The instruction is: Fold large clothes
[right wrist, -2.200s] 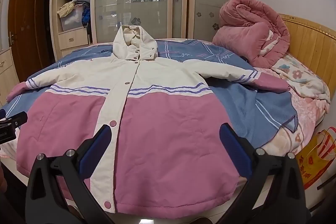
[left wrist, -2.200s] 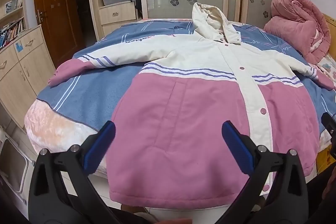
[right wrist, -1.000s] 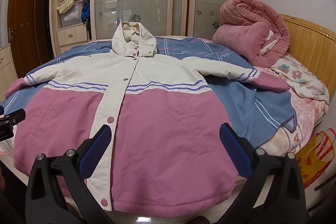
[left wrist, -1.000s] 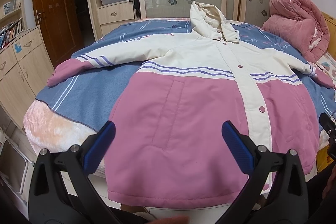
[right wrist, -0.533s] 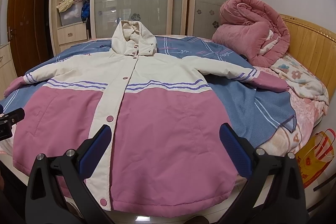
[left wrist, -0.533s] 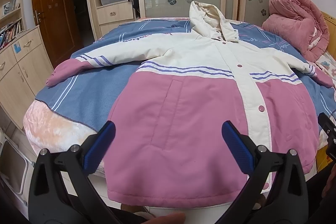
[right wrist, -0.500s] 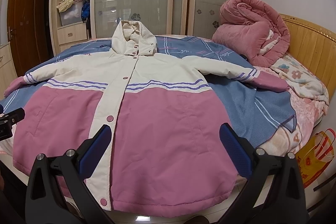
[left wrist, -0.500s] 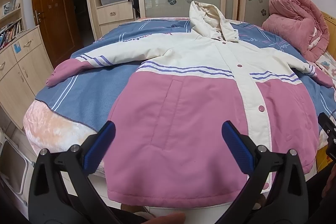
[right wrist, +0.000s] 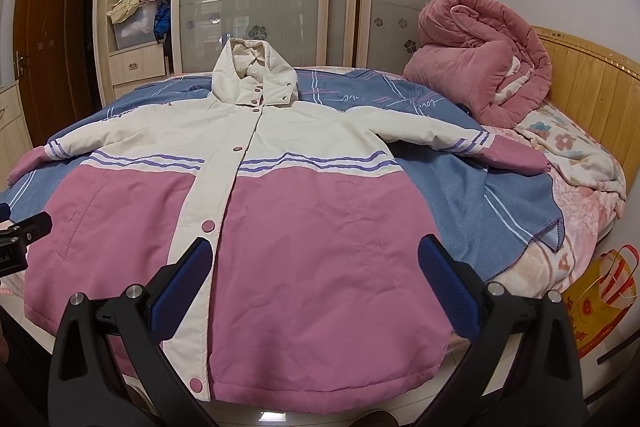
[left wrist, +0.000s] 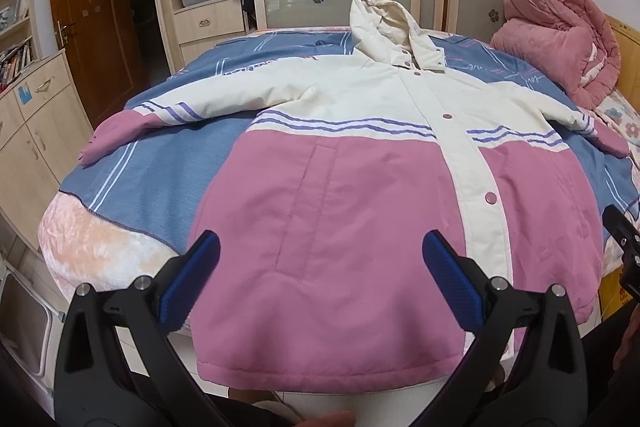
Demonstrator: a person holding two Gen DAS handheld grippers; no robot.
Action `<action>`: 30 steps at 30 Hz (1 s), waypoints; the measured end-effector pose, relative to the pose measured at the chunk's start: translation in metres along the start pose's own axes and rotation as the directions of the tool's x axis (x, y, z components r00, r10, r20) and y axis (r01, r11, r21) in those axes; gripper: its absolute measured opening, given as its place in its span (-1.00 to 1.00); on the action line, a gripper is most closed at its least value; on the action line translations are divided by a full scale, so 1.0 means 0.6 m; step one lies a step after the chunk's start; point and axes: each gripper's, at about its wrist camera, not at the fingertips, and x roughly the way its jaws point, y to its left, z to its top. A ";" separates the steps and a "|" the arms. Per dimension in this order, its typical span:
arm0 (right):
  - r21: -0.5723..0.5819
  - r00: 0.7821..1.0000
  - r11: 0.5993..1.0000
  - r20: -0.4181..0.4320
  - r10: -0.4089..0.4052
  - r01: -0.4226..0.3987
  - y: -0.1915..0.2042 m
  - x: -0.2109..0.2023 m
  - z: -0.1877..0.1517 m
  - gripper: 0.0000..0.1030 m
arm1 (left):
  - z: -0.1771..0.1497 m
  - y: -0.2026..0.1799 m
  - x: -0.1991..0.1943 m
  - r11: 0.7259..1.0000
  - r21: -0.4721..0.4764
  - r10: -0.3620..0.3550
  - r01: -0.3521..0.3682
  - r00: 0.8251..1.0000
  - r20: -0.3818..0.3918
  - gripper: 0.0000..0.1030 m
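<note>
Grippers [left wrist: 320, 263] [right wrist: 316, 263] have edged closer over jacket [right wrist: 280, 227].

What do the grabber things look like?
Both match. The left gripper and right gripper have two black plastic arms shaped like clamp handles, with silver bolts. Their fingers wear ribbed, bright blue pads. No cables show.
</note>
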 end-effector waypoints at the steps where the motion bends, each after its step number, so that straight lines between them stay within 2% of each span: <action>1: 0.002 1.000 1.000 0.002 -0.002 0.002 0.000 0.000 -0.001 0.97 | 0.000 -0.001 0.000 1.000 0.003 0.001 -0.001 1.000 0.000 0.96; 7: 0.001 1.000 1.000 -0.004 0.000 0.000 0.002 0.004 0.000 0.97 | -0.001 -0.009 0.005 0.999 0.041 -0.011 0.012 1.000 -0.011 0.96; 12: 0.001 1.000 1.000 -0.006 0.000 0.000 0.003 0.005 0.000 0.97 | -0.006 -0.023 0.000 0.997 0.081 -0.004 0.003 1.000 0.015 0.96; 30: 0.005 1.000 1.000 -0.014 0.004 -0.004 0.002 0.013 -0.002 0.97 | -0.013 -0.014 0.005 0.998 0.066 0.012 -0.013 1.000 0.013 0.96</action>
